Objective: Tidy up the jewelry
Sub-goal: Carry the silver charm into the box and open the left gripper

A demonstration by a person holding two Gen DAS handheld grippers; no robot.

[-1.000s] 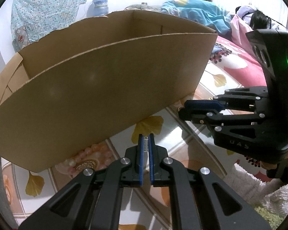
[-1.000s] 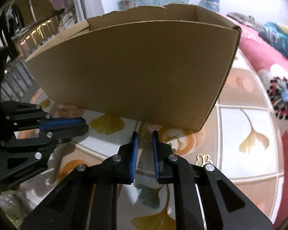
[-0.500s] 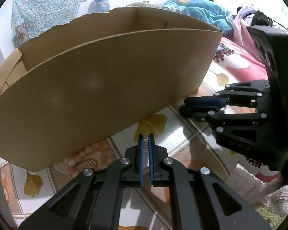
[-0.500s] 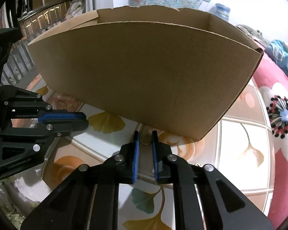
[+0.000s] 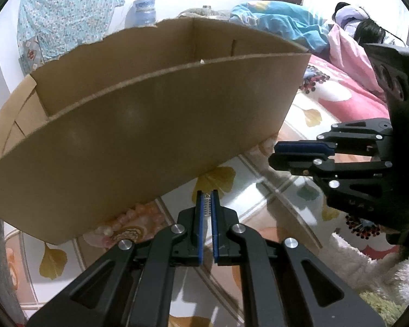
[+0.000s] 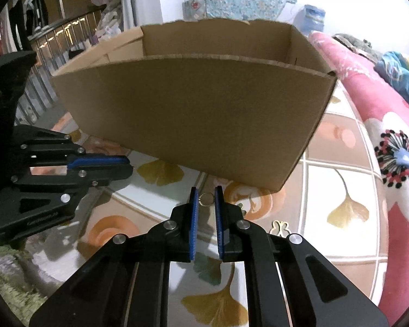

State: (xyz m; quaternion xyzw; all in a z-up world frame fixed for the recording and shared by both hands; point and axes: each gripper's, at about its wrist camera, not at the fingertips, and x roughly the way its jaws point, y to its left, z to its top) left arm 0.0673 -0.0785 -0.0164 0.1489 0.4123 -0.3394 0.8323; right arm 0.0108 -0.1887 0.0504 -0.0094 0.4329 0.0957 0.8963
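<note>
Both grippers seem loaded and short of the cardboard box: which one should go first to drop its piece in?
Probably the right gripper. Holding a small ring, it faces the cardboard box squarely, with the open top in view. The left gripper, clamped on a silver clasp piece, sits lower against the wall.

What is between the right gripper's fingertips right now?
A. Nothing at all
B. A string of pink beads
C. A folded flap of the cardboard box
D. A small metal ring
D: in the right wrist view the right gripper has its blue pads closed on a small metal ring, just in front of the cardboard box.
</note>
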